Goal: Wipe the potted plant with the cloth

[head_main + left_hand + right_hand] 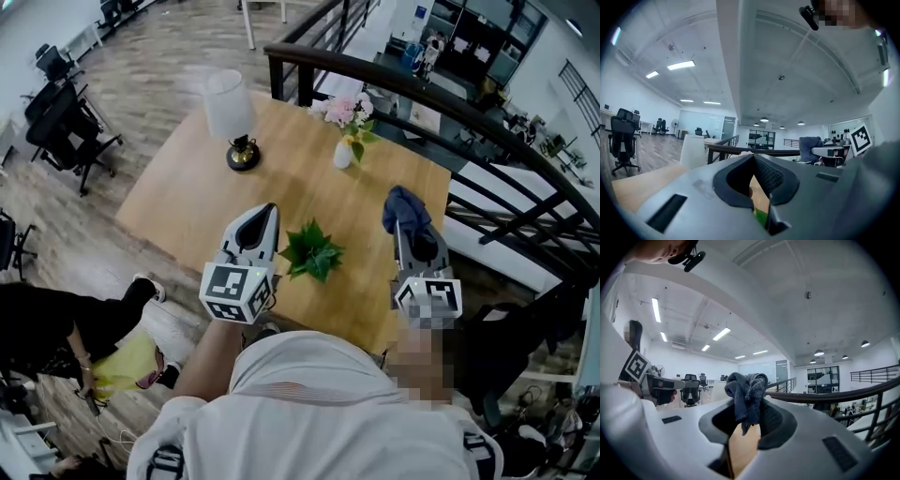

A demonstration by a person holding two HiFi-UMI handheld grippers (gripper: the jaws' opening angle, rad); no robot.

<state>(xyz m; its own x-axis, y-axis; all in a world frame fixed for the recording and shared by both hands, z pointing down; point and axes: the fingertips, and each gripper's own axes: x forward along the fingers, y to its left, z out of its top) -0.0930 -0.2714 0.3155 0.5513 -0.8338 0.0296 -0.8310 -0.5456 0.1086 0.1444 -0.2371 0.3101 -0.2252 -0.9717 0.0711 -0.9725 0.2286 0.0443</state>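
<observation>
A small green potted plant [312,251] stands near the front edge of the wooden table [187,197]. My left gripper [267,211] hovers just left of it, held level with its jaws shut and nothing between them. In the left gripper view [752,157] a sliver of green leaf [761,216] shows below the closed jaws. My right gripper [405,227] hangs to the right of the plant, shut on a crumpled dark blue cloth [405,206]. The cloth [747,394] bunches up above the right gripper's tips [749,405] and droops between the pads. Both grippers are well above the tabletop.
A lamp [230,108] with a white shade stands at the table's back left. A white vase of pink flowers [345,150] is at the back. A dark railing [422,94] curves behind and to the right. An office chair [56,122] is far left; a person's leg [103,314] is at the table's left.
</observation>
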